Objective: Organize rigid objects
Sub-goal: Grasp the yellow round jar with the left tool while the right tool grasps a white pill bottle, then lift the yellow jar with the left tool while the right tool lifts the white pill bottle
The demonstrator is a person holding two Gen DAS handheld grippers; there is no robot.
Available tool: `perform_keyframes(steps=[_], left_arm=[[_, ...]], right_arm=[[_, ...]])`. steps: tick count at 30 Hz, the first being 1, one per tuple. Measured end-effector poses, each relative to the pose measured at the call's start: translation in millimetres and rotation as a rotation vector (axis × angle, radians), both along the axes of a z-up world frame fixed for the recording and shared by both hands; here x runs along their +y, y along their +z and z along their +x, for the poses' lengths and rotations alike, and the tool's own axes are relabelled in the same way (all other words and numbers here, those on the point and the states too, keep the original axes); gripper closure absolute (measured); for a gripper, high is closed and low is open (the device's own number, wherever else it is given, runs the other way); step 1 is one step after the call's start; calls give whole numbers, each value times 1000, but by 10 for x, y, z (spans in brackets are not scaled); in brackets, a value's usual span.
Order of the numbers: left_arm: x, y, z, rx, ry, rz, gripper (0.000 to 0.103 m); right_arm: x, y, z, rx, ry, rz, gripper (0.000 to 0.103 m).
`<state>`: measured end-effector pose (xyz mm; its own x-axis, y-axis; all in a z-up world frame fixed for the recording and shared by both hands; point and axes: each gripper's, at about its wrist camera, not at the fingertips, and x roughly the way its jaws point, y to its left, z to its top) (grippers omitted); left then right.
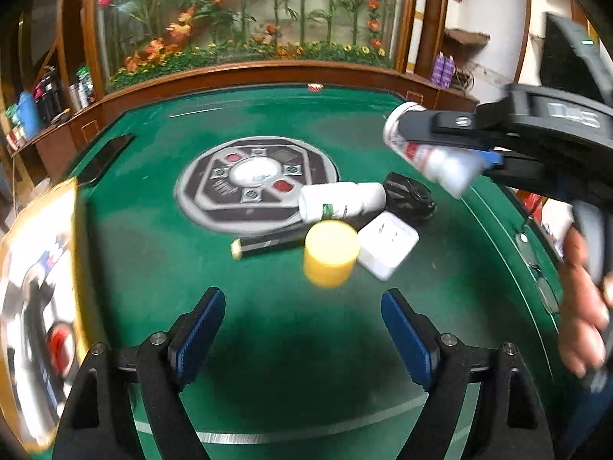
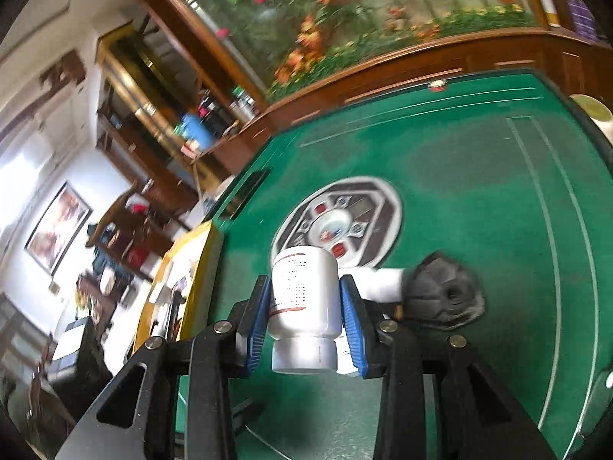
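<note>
Early in the job, by the look of it. One white pill bottle (image 2: 304, 299) clamped between the blue pads of the right gripper (image 2: 304, 320), carried in the air above the green tabletop (image 2: 479, 176), cap end toward the camera. Also visible from the left wrist view, tilted and blurred, high at the right (image 1: 429, 153). Left gripper (image 1: 302, 335) hovering low with fingers (image 1: 203, 329) spread wide, nothing between them.

Left to sort, clustered near the middle of the tabletop: a second white bottle (image 1: 341, 200) lying on its side, a yellow cylinder (image 1: 330, 253) standing upright just in front of it, a white square adapter (image 1: 387, 245) touching or nearly touching the cylinder, a black ribbed object (image 1: 408, 195) behind the adapter, and a dark stick with a pale tip (image 1: 264, 247) lying flat beside the cylinder.

Likely destination: the yellow-edged box (image 1: 38, 287) at the left edge (contents too blurred to name).

Around: round control panel (image 1: 256, 184) set into the centre, a dark slot (image 1: 105, 157) at the far left, wooden rail and flower display behind. Cluster packed tight, so risk of knocking the upright cylinder when reaching for neighbours.
</note>
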<state>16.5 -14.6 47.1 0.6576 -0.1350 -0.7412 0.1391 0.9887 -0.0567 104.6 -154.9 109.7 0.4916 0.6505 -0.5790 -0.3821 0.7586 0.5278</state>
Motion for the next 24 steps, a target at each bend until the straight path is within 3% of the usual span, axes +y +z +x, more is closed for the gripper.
perform_keyframes(steps=[3, 5, 8, 10, 11, 19, 24], left_arm=[[-81, -86, 221, 32, -6, 45, 17], [-121, -153, 336, 50, -10, 65, 23], [-208, -208, 527, 70, -34, 75, 38], [-253, -265, 588, 75, -47, 85, 59], [-262, -301, 602, 85, -42, 85, 61], [36, -283, -41, 93, 10, 40, 61], [366, -303, -276, 107, 95, 2, 60]], right_arm=[[-58, 33, -14, -4, -21, 16, 68], [-89, 40, -23, -2, -20, 29, 68], [-99, 32, -17, 2, -16, 42, 68], [-86, 31, -15, 2, -9, 42, 68], [-85, 24, -9, 1, -13, 45, 68], [67, -25, -53, 13, 46, 28, 68], [478, -201, -169, 35, 160, -71, 68]])
